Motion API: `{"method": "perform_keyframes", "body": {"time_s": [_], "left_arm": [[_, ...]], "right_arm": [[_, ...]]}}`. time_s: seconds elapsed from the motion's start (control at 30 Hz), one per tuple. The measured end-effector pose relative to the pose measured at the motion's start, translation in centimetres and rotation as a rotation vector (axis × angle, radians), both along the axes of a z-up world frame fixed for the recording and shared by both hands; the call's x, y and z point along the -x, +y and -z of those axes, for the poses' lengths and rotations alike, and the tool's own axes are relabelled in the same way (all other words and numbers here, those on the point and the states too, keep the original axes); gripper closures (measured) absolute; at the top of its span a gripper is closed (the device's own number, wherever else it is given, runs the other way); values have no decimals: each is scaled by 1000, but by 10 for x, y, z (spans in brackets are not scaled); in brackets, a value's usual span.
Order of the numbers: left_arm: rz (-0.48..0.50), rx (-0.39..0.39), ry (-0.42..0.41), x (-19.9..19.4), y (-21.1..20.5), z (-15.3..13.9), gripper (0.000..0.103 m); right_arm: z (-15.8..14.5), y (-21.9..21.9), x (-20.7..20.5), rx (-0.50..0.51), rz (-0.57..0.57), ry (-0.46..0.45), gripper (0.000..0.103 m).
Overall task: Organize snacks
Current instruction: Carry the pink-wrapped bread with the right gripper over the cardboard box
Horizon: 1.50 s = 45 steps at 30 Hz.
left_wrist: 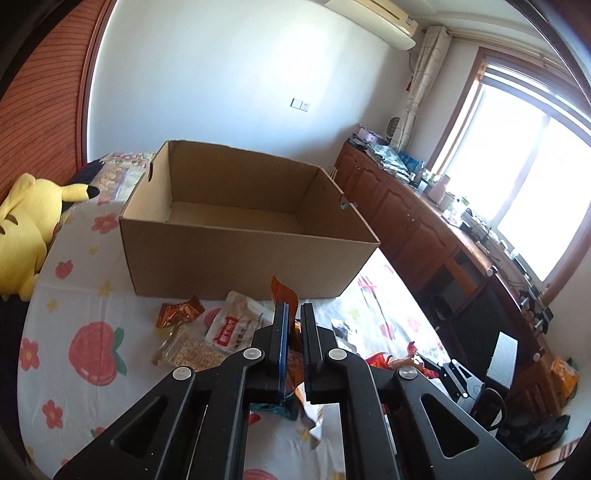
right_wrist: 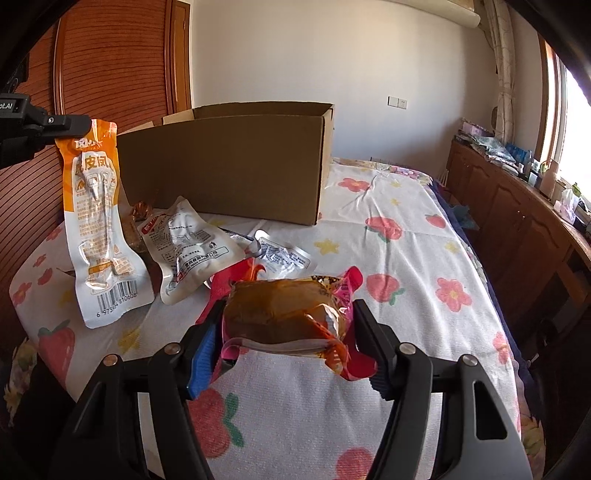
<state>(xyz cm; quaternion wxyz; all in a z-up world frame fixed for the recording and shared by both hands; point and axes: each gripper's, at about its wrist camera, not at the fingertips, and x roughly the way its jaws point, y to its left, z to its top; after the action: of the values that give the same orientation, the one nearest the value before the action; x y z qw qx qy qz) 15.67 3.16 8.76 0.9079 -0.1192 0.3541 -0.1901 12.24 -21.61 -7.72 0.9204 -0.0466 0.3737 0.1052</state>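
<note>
While held off the flowered bedsheet (right_wrist: 406, 229), noted: orange-and-white chicken-feet packet (right_wrist: 98, 221) hanging upright from left gripper (left_wrist: 293, 310), jaws clenched nearly flat on its top edge; in left wrist view only an orange sliver of wrapper showing between the pads. Right gripper (right_wrist: 288, 314) jaws spread wide, grasping a plump brown snack pack (right_wrist: 280, 314) with pink wrapper (right_wrist: 351, 288) beneath; blue pad on one finger pressed to its side. Behind: white pouch (right_wrist: 188, 243), silver sachet (right_wrist: 280, 254) and small orange-wrapped piece (left_wrist: 179, 312) lying on sheet, just before open cardboard box (left_wrist: 236, 221), interior bare as far as seen. Box floor partly hidden by near wall. Print on packets mostly illegible. Yellow plush toy (left_wrist: 26, 221) beside box, cut off at frame edge. Wooden cabinets (left_wrist: 406, 214) under bright window (left_wrist: 535, 166); air conditioner (left_wrist: 373, 22) on white wall.
</note>
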Motion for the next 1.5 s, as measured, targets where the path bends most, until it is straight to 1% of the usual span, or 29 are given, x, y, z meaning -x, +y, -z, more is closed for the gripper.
{"method": "perform_keyframes", "body": {"time_s": [0.2,0.33,0.57,0.73,0.9,1.27,1.4,1.5], "left_arm": [[21,-18,-38,5,-4,-13,97],[30,-16,-62,6,-3,-22,97],[31,-30,-116,4,4,-37,97],[32,-42,-150,1,8,-49,97],[28,-74,-181,-10,6,-63,97],[2,-122,-219,-31,8,-81,97],[-10,-123,-222,-43,7,-81,97],[-22,-118,-215,-57,8,-76,97]], "right_arm": [[-14,-9,4,-5,11,-28,36],[-27,-10,8,-13,8,-55,36],[-54,-1,9,-23,-25,-103,36],[-71,6,1,-30,-47,-133,36],[-86,13,-17,-42,-72,-154,35],[-110,30,-78,-54,-120,-189,35],[-113,41,-103,-55,-140,-186,35],[-110,48,-122,-57,-152,-179,35]]}}
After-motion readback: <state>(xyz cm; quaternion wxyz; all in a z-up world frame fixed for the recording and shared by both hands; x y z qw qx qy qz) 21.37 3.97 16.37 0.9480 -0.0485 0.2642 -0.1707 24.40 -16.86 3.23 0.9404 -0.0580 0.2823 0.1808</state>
